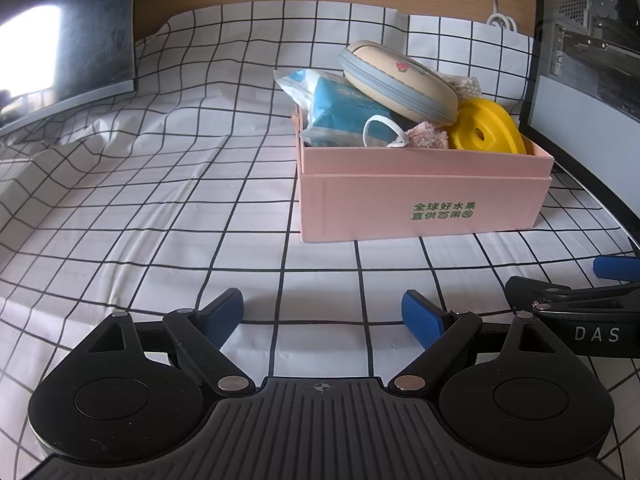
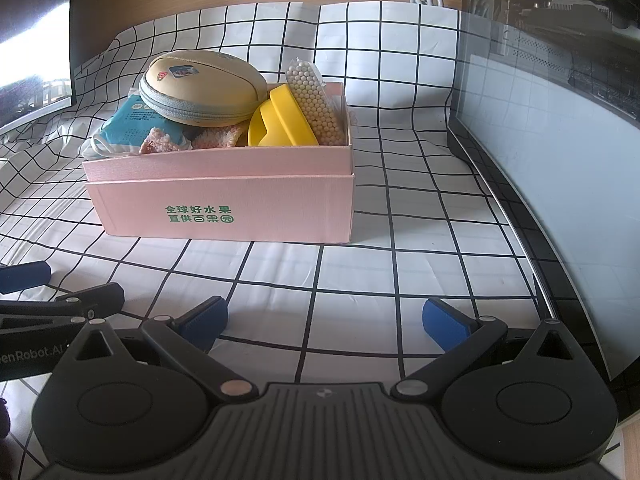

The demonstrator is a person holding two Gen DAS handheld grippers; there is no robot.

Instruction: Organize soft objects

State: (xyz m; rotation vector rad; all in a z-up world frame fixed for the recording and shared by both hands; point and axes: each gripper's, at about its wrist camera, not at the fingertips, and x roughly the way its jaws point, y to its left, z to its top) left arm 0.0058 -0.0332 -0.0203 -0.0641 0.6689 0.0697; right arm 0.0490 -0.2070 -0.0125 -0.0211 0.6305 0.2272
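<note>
Your left gripper (image 1: 322,312) and right gripper (image 2: 324,320): jaws spread, empty, low over checked cloth (image 2: 360,272). Zip pouch (image 2: 202,86), tissue pack (image 2: 128,120), pink cloth (image 2: 216,136), yellow piece (image 2: 280,120) all inside pink box (image 2: 224,200); nothing loose outside, so sorting looks finished

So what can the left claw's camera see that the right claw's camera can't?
Only the left wrist view shows the round hole in the yellow piece and the "DAS" lettering on the right claw's body. Only the right wrist view clearly shows the clear pack of tiny cream balls and the picture stickers on the beige zip pouch. Both show the pink box, the blue packet, the checked cloth, and both claws open: left claw, right claw.
</note>
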